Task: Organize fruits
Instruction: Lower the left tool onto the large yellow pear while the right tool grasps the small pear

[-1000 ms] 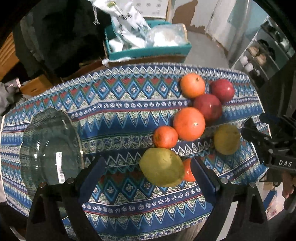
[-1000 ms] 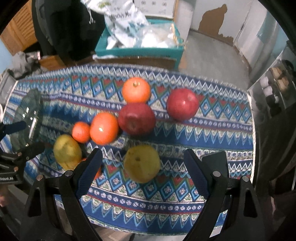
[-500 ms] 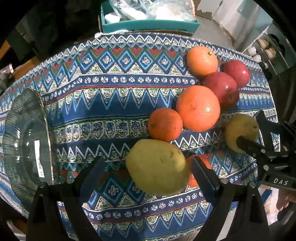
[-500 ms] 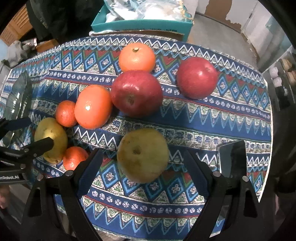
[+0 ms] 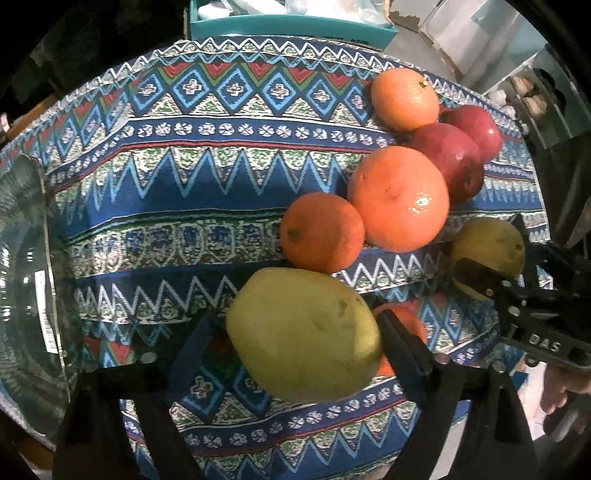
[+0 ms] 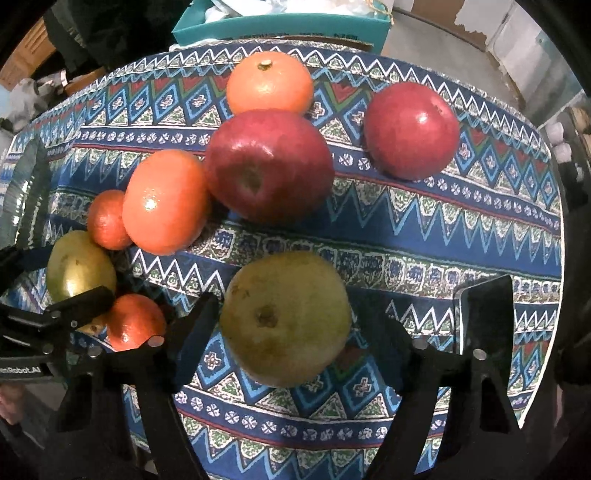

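Glass bowl (image 5: 26, 288) sat at the tabletop's left edge, holding no fruit that could be seen. Your left gripper (image 5: 291, 332) straddled one yellow-green pear (image 5: 303, 332), fingers closing, left pad not yet touching. Your right gripper (image 6: 286, 321) straddled the other pear (image 6: 284, 317), closing too, gaps both sides. Oranges (image 5: 397, 199) and red apples (image 6: 269, 162) lay loose on the patterned cloth (image 5: 221, 177). Teal box (image 6: 280, 26) behind held plastic bags.

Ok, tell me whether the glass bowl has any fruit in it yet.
Empty as far as shown: the visible part of the glass bowl holds only a barcode sticker. All visible fruit lies on the tablecloth.
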The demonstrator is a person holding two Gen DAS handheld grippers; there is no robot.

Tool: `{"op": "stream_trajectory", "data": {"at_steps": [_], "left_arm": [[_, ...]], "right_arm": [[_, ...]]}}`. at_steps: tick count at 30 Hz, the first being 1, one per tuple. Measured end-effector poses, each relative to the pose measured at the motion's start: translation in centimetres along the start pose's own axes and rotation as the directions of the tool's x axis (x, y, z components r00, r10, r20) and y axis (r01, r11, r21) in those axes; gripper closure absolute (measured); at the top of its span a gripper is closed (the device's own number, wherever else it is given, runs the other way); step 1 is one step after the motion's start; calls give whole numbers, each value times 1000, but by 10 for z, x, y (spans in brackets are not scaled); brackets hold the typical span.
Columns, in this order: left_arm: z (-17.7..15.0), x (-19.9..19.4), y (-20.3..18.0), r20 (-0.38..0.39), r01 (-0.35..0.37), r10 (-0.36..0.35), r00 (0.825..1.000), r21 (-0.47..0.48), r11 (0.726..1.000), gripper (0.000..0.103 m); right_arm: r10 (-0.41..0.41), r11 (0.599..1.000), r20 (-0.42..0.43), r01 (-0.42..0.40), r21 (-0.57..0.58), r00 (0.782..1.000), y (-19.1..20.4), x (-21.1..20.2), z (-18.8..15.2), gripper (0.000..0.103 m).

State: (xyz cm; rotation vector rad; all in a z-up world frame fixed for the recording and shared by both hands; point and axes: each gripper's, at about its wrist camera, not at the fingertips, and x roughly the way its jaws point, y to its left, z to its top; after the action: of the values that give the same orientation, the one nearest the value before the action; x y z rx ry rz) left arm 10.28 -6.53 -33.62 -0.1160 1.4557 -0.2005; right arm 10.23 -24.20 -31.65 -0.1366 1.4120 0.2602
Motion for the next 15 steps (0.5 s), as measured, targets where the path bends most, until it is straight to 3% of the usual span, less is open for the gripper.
{"op": "stream_trajectory", "data": {"at_steps": [2, 5, 15], "left_arm": [[-2, 1, 2, 0, 26, -26, 1000, 0, 1000, 23], [-1, 1, 1, 4, 27, -27, 1000, 5, 1000, 23], [-16, -15, 6, 23, 28, -28, 999, 21, 999, 24]], "right_arm": [[3, 1000, 2, -3, 3, 1000, 0, 1, 0, 29], [7, 1000, 1, -7, 5, 1000, 1, 5, 1, 34], [-4, 1000, 11, 5, -5, 1000, 4, 7, 5, 35]]}}
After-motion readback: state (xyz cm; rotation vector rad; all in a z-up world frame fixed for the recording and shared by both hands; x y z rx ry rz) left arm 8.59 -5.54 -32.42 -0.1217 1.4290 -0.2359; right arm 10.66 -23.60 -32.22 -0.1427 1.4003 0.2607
